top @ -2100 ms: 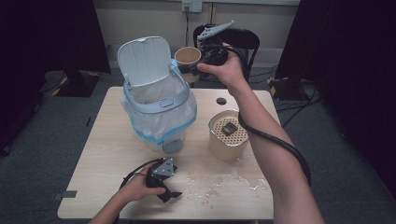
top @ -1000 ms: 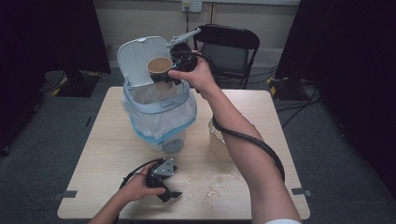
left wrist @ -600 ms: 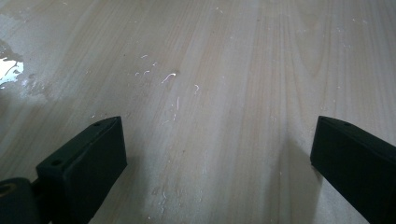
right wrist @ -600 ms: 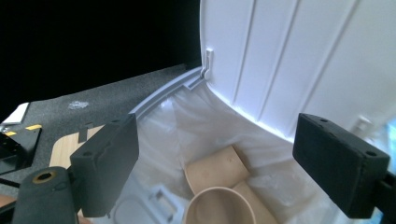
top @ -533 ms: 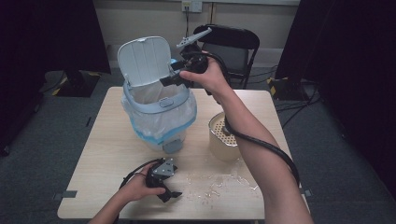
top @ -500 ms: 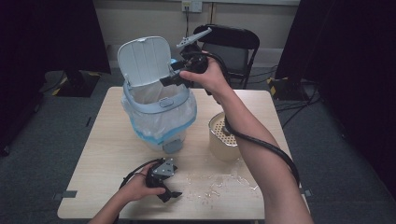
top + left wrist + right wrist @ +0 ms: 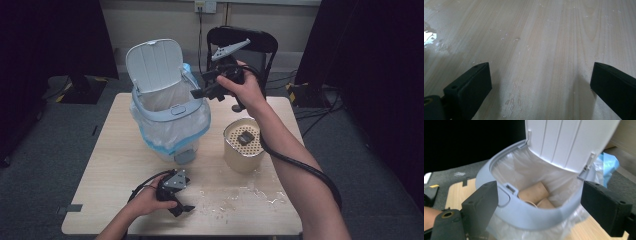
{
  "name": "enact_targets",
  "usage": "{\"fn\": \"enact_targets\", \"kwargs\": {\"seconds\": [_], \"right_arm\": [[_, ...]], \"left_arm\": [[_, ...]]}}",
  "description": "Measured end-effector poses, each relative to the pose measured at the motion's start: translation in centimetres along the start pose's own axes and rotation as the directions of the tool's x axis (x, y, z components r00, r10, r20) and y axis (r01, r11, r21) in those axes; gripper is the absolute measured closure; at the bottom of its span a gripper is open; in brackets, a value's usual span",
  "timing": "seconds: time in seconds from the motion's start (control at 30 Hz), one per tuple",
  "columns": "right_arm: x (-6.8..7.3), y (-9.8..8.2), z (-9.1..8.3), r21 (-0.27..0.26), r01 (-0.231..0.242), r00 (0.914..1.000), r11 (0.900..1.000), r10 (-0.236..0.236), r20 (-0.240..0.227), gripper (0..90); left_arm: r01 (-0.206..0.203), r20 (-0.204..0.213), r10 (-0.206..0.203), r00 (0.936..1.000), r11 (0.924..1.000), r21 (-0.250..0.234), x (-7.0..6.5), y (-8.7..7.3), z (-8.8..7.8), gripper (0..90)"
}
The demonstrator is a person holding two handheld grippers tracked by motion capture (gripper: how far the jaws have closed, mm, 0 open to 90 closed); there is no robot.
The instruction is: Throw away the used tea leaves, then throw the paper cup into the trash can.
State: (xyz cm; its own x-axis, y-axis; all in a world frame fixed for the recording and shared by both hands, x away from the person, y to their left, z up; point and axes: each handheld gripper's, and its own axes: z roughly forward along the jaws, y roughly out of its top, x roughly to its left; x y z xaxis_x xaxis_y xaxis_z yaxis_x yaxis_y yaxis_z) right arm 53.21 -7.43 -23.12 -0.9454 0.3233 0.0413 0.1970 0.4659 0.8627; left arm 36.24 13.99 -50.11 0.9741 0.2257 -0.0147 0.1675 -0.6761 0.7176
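At the near left of the surface (image 7: 110,165), the left claw (image 7: 181,208) rests low in the person's hand, its jaws spread wide with nothing but bare wood between them. Farther back stands the bin (image 7: 167,107), a grey-rimmed pail lined with a clear bag, its white lid (image 7: 154,64) tipped up and open. Inside it, in the right gripper view, two brown paper cups (image 7: 534,192) lie on their sides against the liner, touching each other. Just right of the bin's rim the right claw (image 7: 199,93) hovers in the air, jaws apart and holding nothing. Right again, a cream perforated-top container (image 7: 243,145) stands on the surface, with spilled water (image 7: 250,190) in front of it.
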Motion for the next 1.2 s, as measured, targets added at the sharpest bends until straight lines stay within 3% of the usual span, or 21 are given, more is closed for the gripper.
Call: {"fn": "enact_targets", "kwargs": {"seconds": [0.53,1.2], "right_arm": [[0.7,-2.6,-3.2,0.001,0.001,0.9996,1.0,-0.001,0.028,13.9],[2.3,-8.4,-7.3,0.031,0.008,0.9991,0.999,-0.009,0.042,13.9]], "left_arm": [[-0.005,-0.002,0.005,1.0,1.0,0.0,0.0,0.0,0.0,2.8],[-0.004,-0.005,0.004,1.0,1.0,-0.004,0.0,0.0,0.0,2.8]]}}
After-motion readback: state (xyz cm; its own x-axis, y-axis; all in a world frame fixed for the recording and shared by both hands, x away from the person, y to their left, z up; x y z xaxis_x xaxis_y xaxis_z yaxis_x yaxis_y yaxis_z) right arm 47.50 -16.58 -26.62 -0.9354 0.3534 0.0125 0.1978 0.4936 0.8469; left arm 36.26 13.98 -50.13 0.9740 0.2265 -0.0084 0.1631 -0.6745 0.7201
